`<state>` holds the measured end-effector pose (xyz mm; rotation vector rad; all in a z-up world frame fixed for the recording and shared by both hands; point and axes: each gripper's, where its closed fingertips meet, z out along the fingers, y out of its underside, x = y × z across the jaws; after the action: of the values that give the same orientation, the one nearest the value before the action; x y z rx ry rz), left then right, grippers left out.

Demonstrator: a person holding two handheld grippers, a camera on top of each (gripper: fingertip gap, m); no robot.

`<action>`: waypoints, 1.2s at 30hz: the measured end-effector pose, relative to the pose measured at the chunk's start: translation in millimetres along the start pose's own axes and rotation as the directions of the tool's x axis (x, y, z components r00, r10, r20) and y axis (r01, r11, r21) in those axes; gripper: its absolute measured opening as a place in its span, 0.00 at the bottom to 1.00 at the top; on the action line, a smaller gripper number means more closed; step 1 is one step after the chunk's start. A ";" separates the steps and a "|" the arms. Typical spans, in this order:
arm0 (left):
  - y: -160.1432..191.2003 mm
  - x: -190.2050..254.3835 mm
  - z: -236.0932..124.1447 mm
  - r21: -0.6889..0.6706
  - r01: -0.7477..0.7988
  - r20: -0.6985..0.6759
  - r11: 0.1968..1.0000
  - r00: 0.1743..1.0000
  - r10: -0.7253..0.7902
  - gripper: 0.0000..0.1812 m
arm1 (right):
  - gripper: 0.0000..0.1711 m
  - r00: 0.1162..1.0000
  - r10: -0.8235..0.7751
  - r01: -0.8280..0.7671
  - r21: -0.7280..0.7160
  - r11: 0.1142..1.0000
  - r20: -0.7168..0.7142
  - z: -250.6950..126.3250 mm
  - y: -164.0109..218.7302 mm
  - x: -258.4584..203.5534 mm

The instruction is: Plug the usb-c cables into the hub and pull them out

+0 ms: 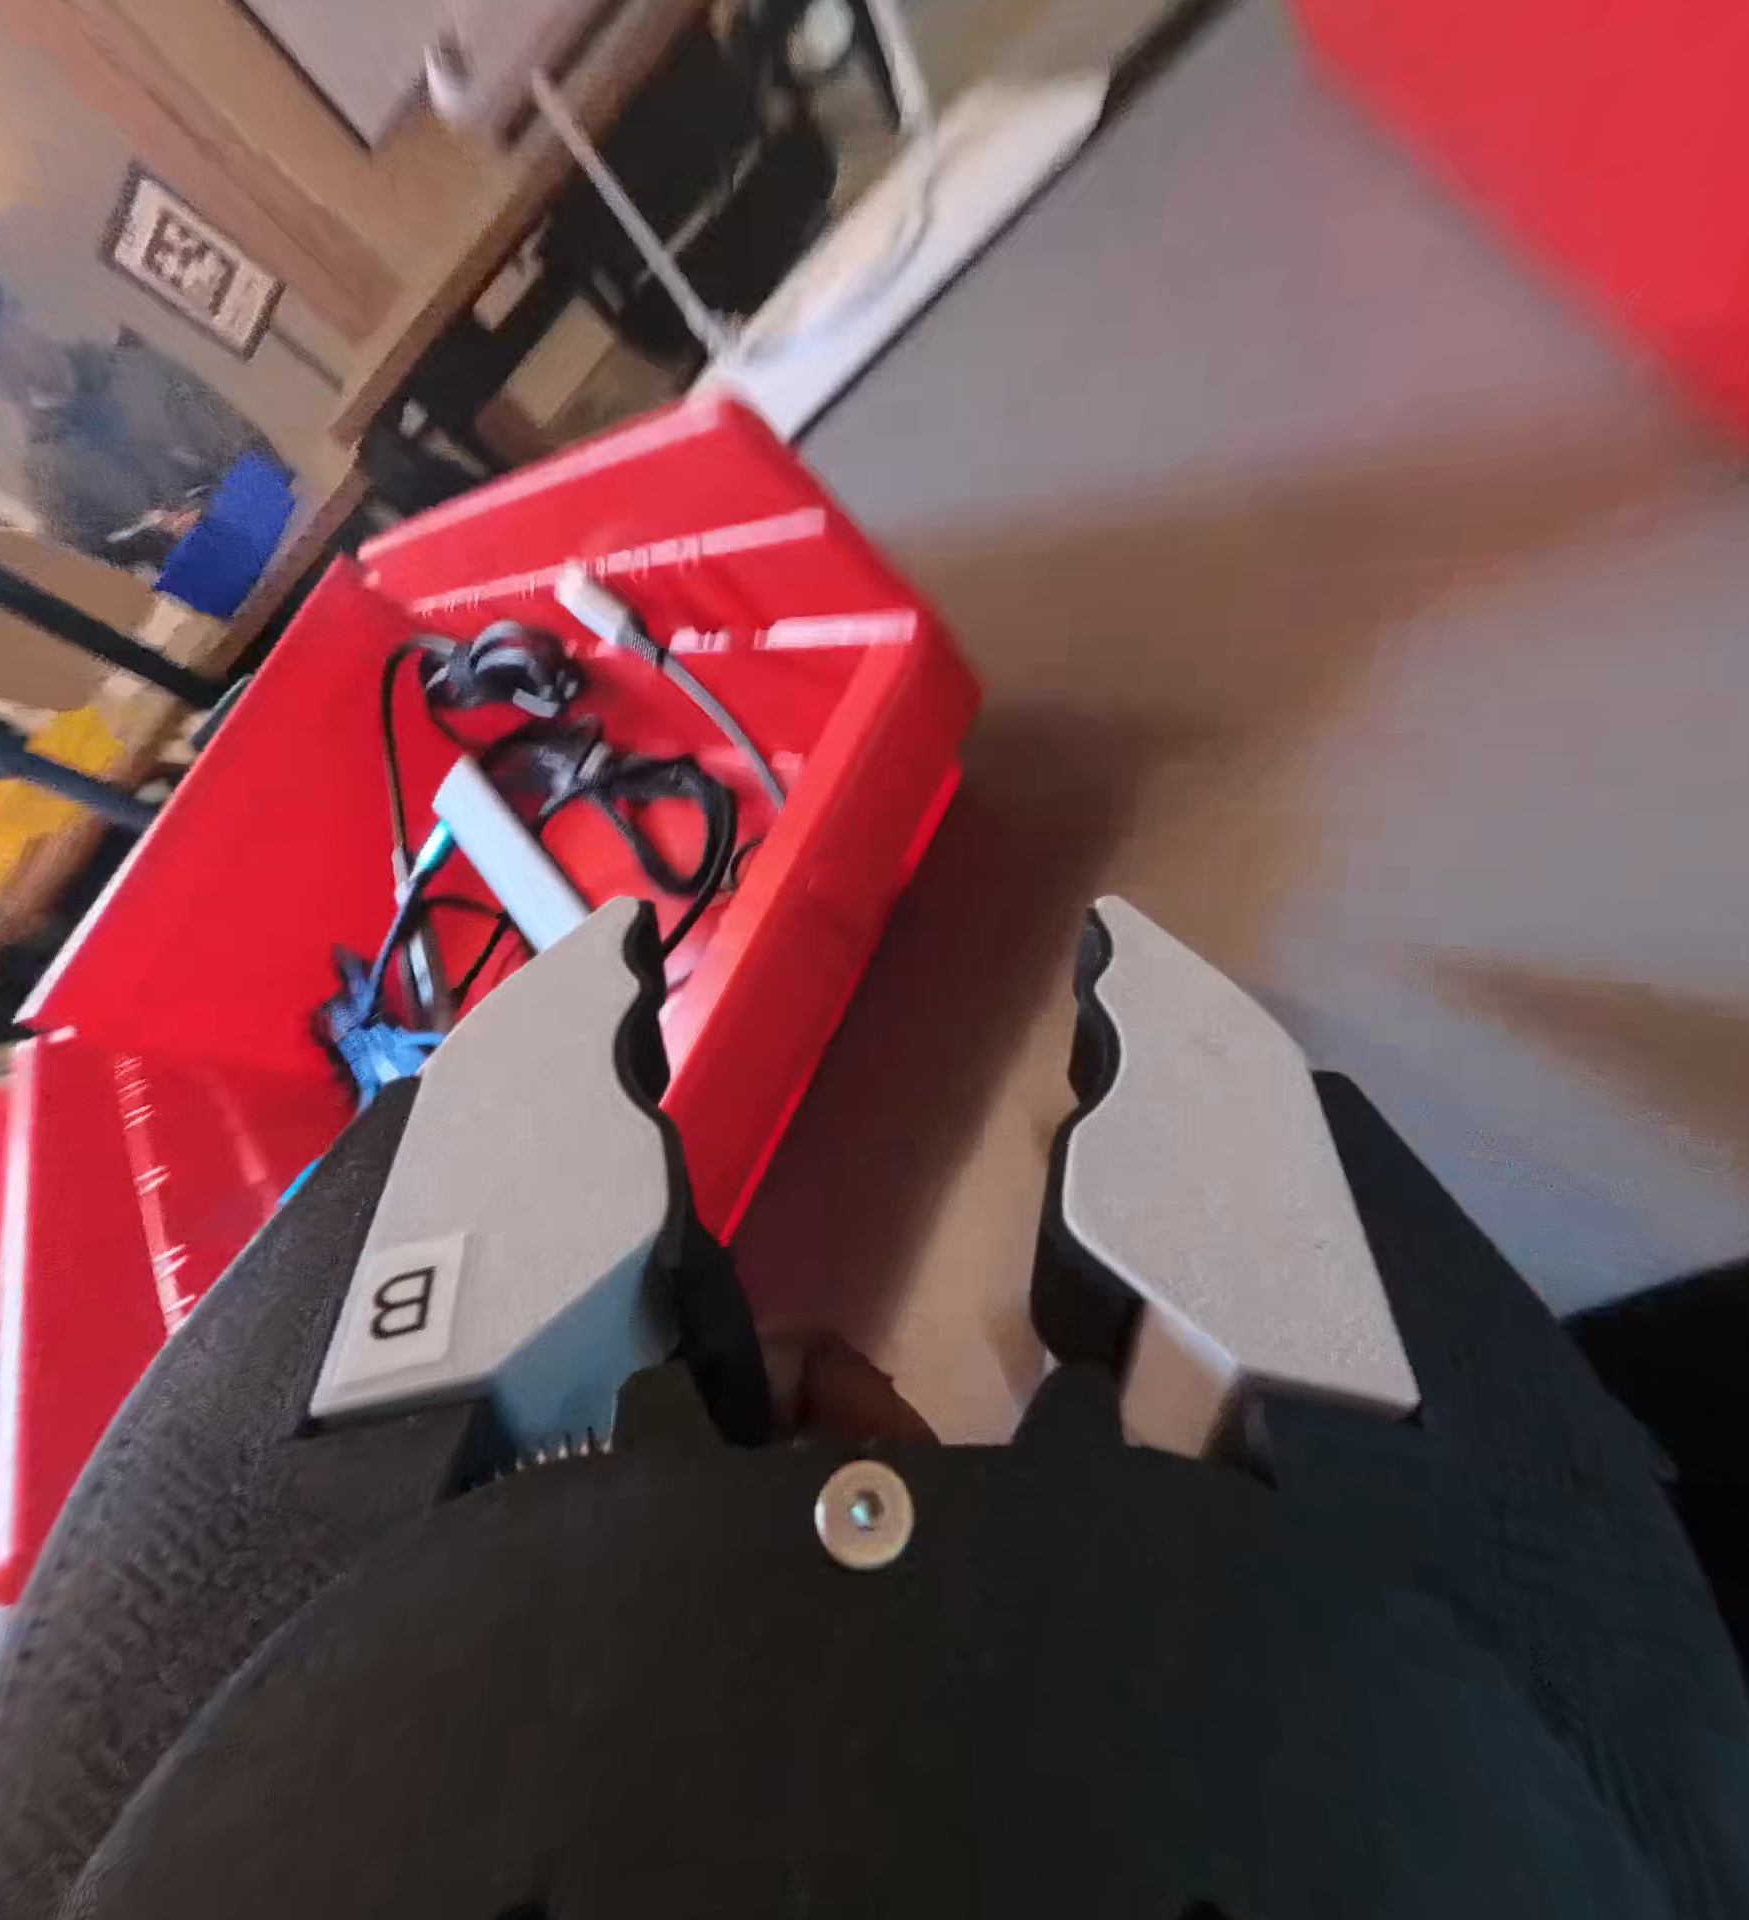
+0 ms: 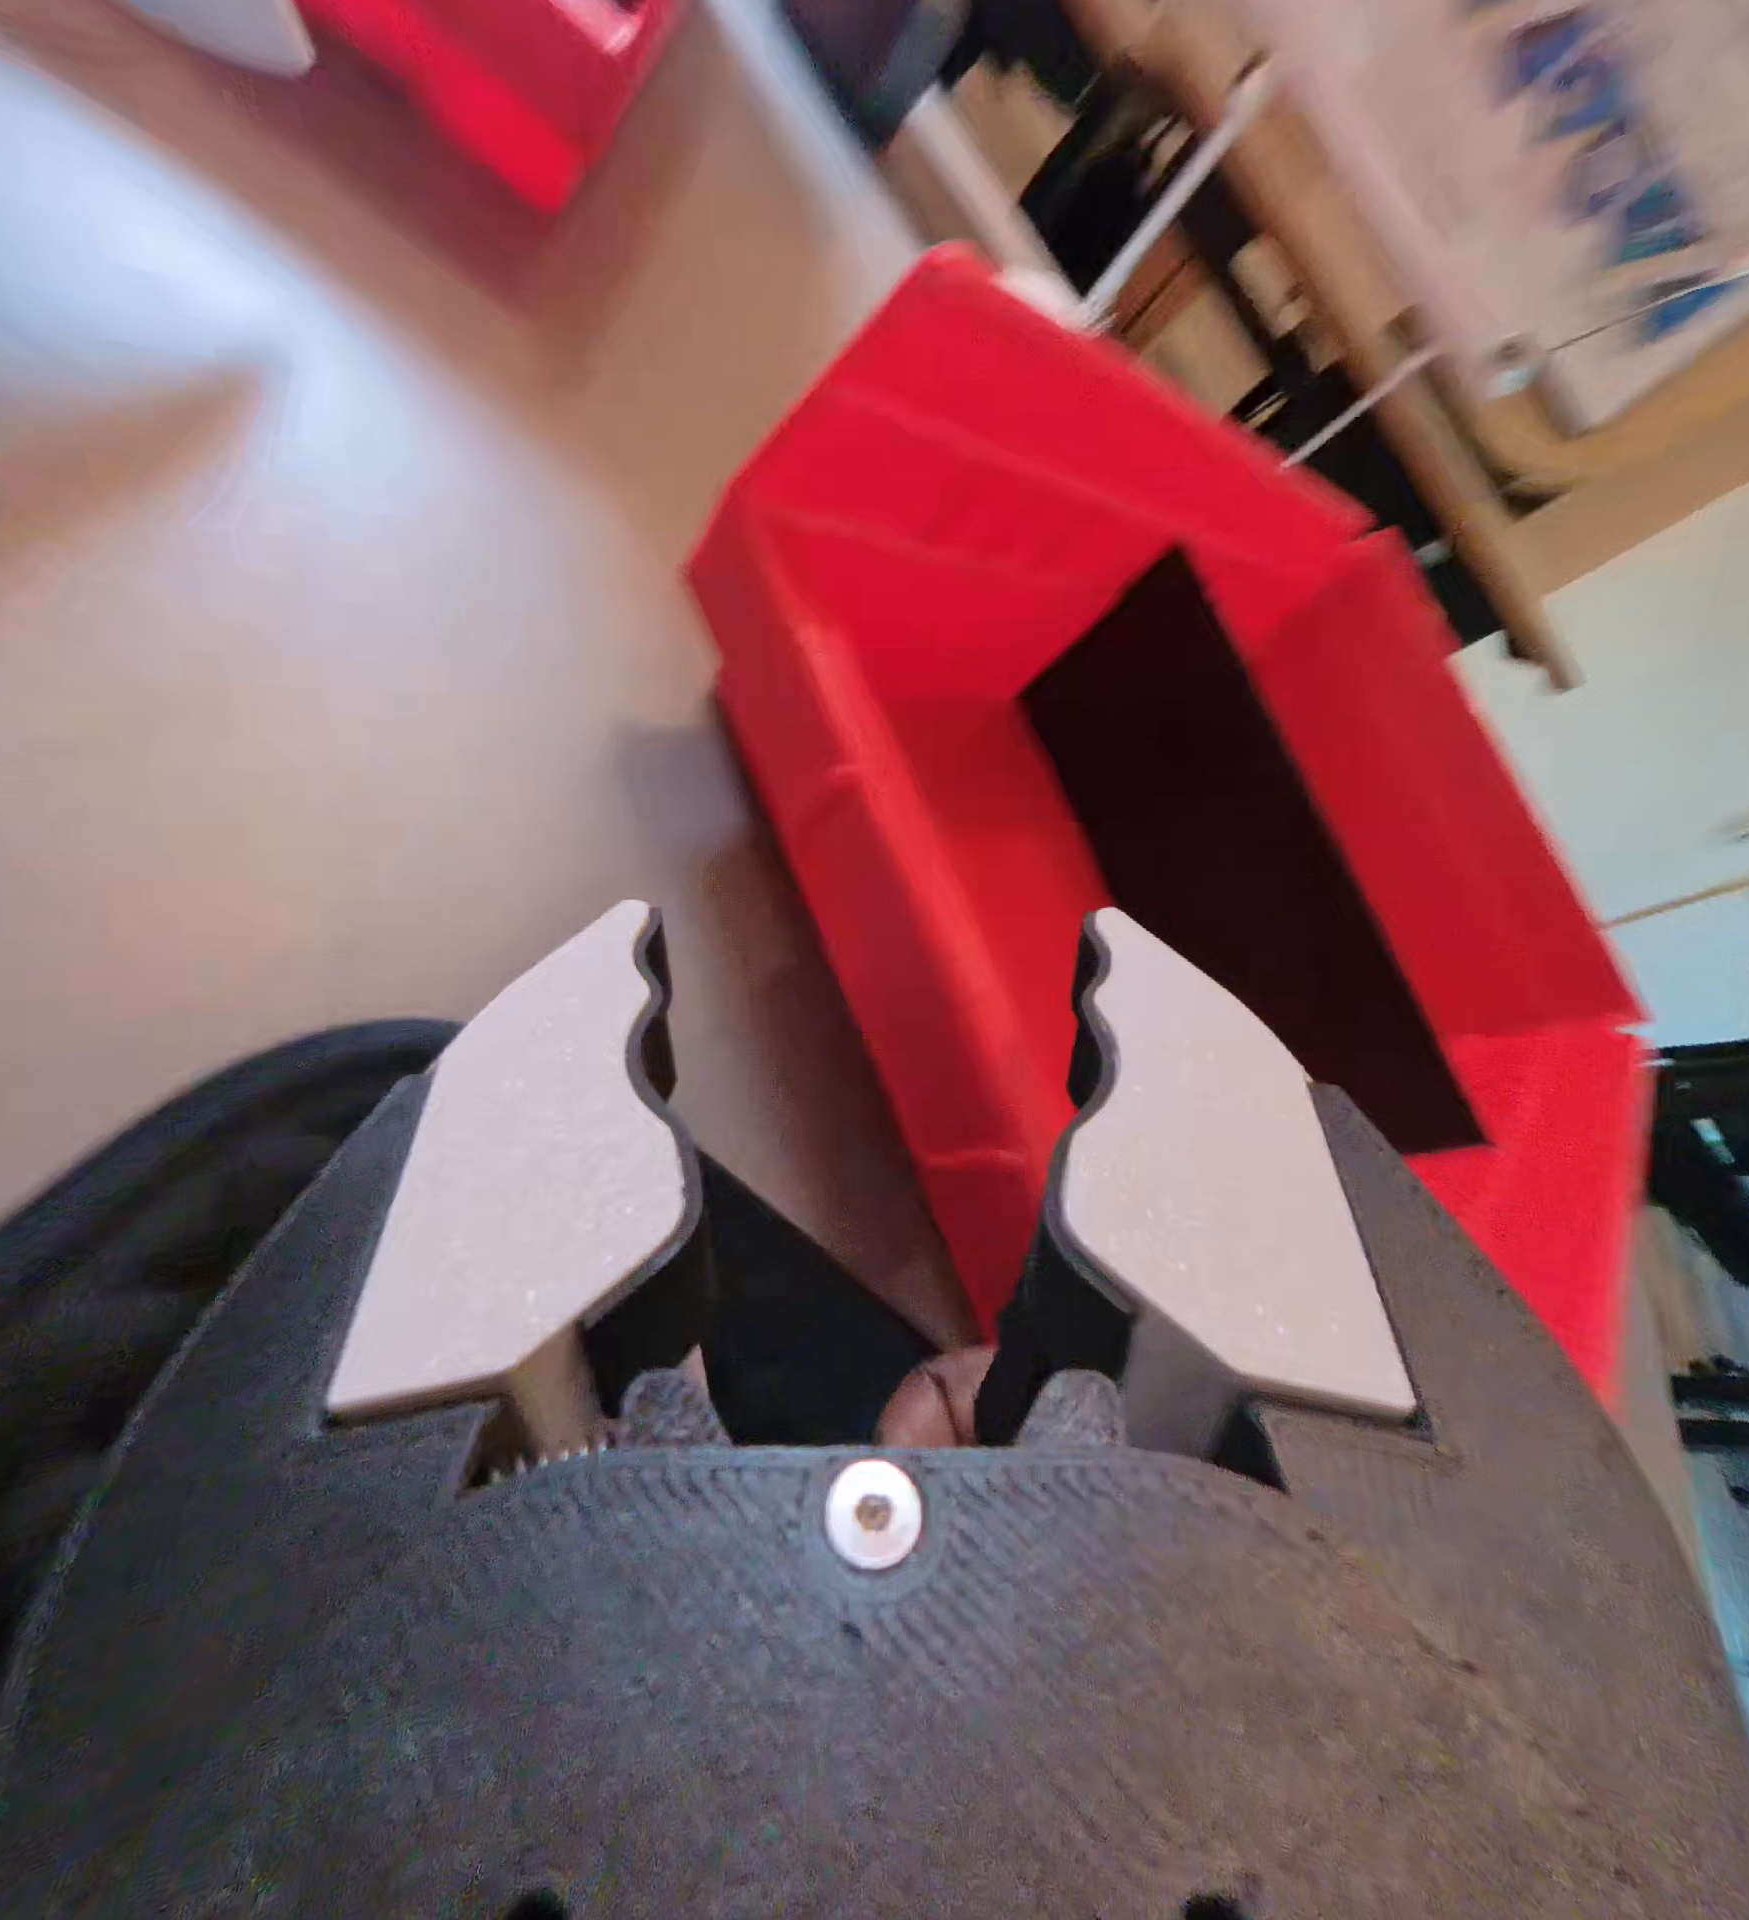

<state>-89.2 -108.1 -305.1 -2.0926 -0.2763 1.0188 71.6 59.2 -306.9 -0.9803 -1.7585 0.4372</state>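
Left wrist view: the left hand-held gripper point(image 1: 870, 925) is open, nothing between its grey fingers point(image 1: 537, 1122), and it hangs above the near corner of a red bin point(image 1: 849, 727) on the pale tabletop point(image 1: 1369, 520). The task's things lie inside that bin. The hub point(image 1: 506, 852) is a slim white bar lying flat on the bin floor, one end hidden behind the left finger. A grey braided cable point(image 1: 735, 727) with a whitish plug point(image 1: 595, 608) rests near the far wall, black cables point(image 1: 631, 790) lie in loose tangles over and beside the hub, and a blue cable point(image 1: 371, 1029) is bunched at the near side. Whether any plug sits in the hub cannot be told through the blur.

The hub looks light, rigid and smooth, so it will likely slide or lift unless pinned by its long sides. The cables are limp; the only firm place to take hold is the stiff plug housing, held square so it goes in straight. Pulling on the cord itself risks dragging the whole tangle and the hub with it.

Right wrist view: the right hand-held gripper point(image 2: 870, 925) is likewise open and empty, above the tabletop point(image 2: 278, 623) just beside another red bin point(image 2: 901, 727) with a dark rectangular opening. No hub or cable shows here. A further red bin point(image 2: 496, 94) sits at the top edge.
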 end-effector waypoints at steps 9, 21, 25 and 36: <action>33.5 -26.2 15.3 -0.129 -0.150 0.162 0.980 0.972 0.170 0.25 | 0.39 0.999 -0.041 0.041 -0.145 0.989 0.004 16.7 6.6 -2.7; 66.5 -52.9 -3.6 -0.192 -0.244 0.106 0.951 0.958 0.267 0.22 | 0.21 0.965 -0.262 0.248 -0.403 0.881 0.020 13.1 59.9 30.4; 88.5 -68.7 -19.8 -0.225 -0.279 0.036 0.934 0.955 0.295 0.22 | 0.22 0.973 -0.230 0.218 -0.462 0.860 0.030 -5.4 92.8 54.6; 146.4 -102.7 -79.9 -0.323 -0.364 -0.029 0.874 0.926 0.375 0.22 | 0.20 0.914 -0.385 0.392 -0.508 0.767 0.125 -58.1 183.5 118.3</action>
<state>-116.5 -301.3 -322.3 -2.4915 -0.0577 1.3072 182.9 253.3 -337.8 -0.9356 -2.0813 -0.3319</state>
